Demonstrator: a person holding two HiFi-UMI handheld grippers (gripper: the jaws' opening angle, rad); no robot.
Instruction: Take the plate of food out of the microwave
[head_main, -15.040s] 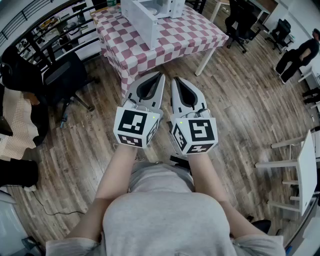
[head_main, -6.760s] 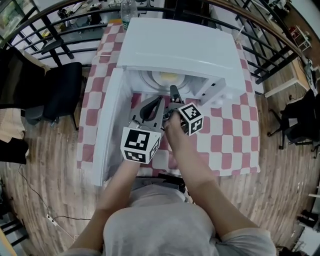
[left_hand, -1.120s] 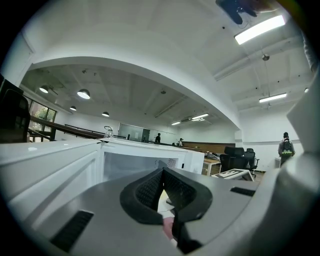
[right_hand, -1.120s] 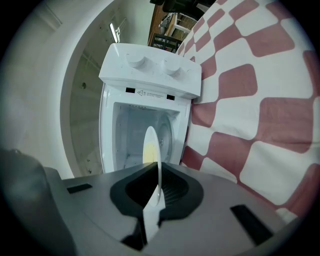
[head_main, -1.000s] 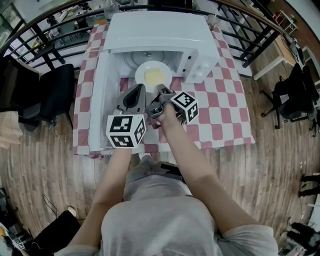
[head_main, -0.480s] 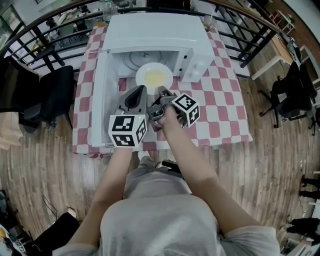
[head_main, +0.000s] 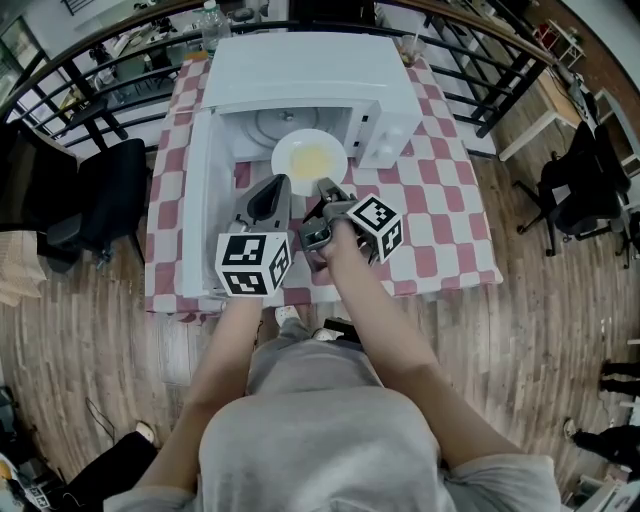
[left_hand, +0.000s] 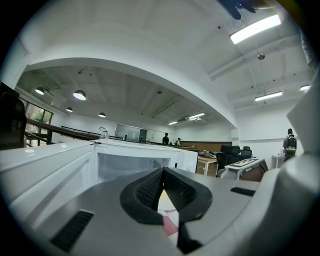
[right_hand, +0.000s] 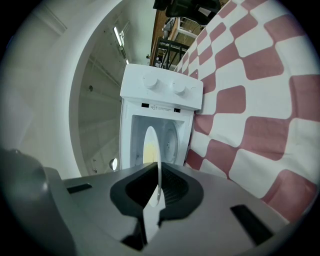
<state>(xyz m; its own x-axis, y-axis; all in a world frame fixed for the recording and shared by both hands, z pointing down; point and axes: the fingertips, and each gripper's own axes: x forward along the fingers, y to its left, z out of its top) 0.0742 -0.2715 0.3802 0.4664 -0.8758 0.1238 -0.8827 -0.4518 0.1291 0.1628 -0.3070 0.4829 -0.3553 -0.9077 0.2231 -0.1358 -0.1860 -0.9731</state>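
The white plate (head_main: 309, 157) with yellow food sits at the mouth of the open white microwave (head_main: 310, 70), part of it still under the roof. My right gripper (head_main: 325, 186) is shut on the plate's near rim. In the right gripper view the plate (right_hand: 150, 142) shows edge-on, clamped between the jaws of the right gripper (right_hand: 159, 172), with the microwave (right_hand: 162, 92) behind it. My left gripper (head_main: 278, 181) hangs shut and empty just left of the plate, in front of the cavity. In its own view the left gripper (left_hand: 162, 172) points at the microwave (left_hand: 125, 165).
The microwave door (head_main: 195, 200) stands swung open to the left. A red-and-white checked tablecloth (head_main: 440, 210) covers the table. A bottle (head_main: 208, 15) stands behind the microwave. Black railings ring the table; a black chair (head_main: 95, 195) is at the left.
My right gripper has drawn the plate slightly back toward me and a little up. The left gripper has stayed where it was.
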